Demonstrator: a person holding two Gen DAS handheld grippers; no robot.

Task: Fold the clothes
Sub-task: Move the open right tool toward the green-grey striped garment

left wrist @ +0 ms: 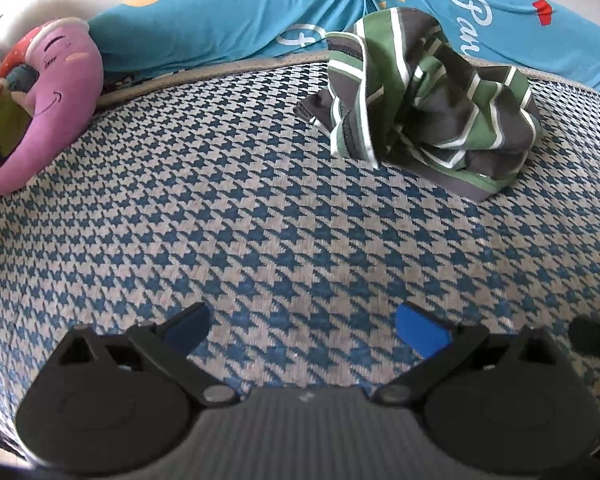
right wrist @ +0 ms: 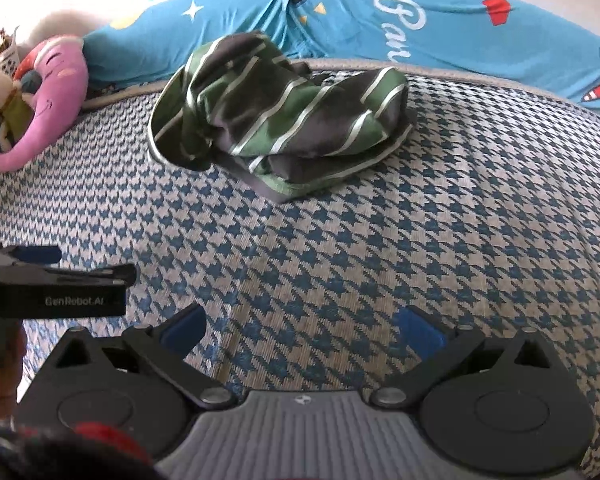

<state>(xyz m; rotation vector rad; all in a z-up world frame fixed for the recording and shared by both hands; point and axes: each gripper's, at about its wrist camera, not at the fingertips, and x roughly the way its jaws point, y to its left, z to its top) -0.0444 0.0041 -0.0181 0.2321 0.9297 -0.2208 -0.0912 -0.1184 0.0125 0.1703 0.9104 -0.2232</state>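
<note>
The shirt (left wrist: 424, 104), green and grey with white stripes, sits in a crumpled heap on the houndstooth bed (left wrist: 260, 220), far side, right up near the piped edge where the blue quilt (left wrist: 228, 28) begins. No flat panel showing, no clean hem line; one banded edge pokes out low toward the cameras, the rest is bunched and standing up.

Direction now: from the left tongs (left wrist: 302, 330) the heap lies ahead and off to the right. From the right tongs (right wrist: 300, 330) it lies ahead and a touch left, so it falls between the two, roughly centred. In the right view its long axis runs side to side, across the line of reach. Neither set is obviously nearer; both are well back from it with nothing but bare cover between.

Both tongs stand apart, blue pads wide, gripping nothing. The left tool's body shows at the right view's left edge, so the two are side by side, close together.

Room: plenty of open bed on the near side for spreading a garment flat. Behind the heap it's tight, with the quilt just beside it. Off to the left a pink plush (left wrist: 56, 92) lies at the bed's edge, well apart from the shirt.

My read: the heap is unfolded as it lies, and any work wants it drawn toward the near, open stretch.
</note>
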